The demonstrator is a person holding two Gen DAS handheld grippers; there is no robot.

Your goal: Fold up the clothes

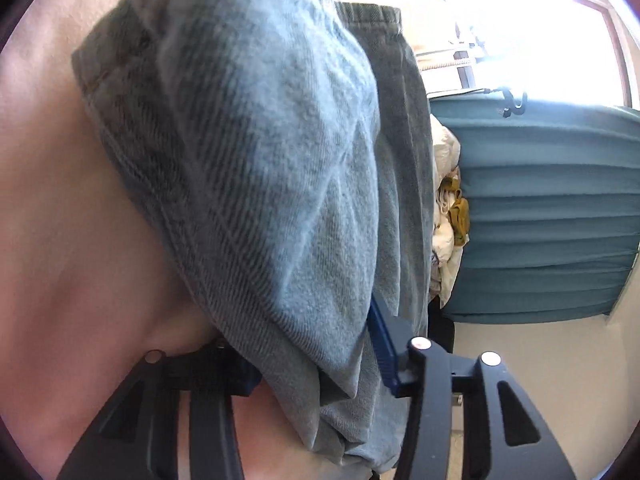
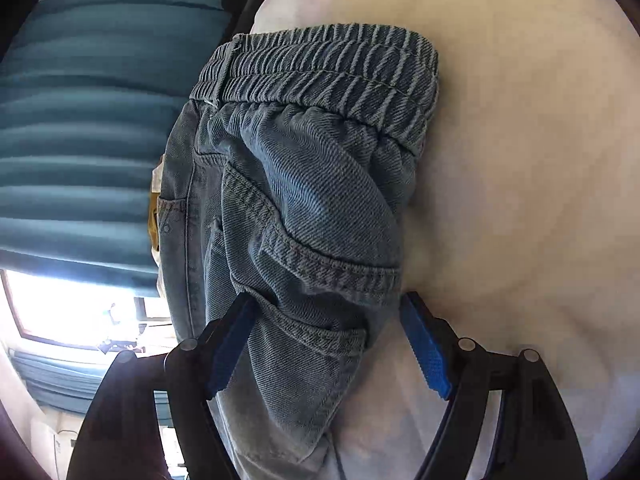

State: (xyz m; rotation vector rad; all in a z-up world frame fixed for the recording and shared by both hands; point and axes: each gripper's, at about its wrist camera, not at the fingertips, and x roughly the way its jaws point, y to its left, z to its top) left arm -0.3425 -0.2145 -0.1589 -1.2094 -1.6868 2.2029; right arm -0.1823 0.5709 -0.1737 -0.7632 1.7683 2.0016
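Note:
Light blue denim jeans [image 1: 260,160] lie bunched on a pale surface [image 1: 60,200] and fill most of the left wrist view. My left gripper [image 1: 312,344] is shut on a thick fold of them, and the cloth hides one blue pad. In the right wrist view the jeans [image 2: 312,200] show their elastic waistband [image 2: 320,68] at the far end and a pocket seam in the middle. My right gripper [image 2: 326,300] stands open around the near fold. One pad [image 2: 232,344] touches the denim, while the other pad [image 2: 424,352] is clear of it over the pale surface [image 2: 520,160].
A teal pleated curtain [image 1: 540,220] hangs beyond the surface, also in the right wrist view [image 2: 80,120]. A bright window [image 1: 540,40] is beside it. A heap of white and mustard clothes [image 1: 448,208] lies past the jeans.

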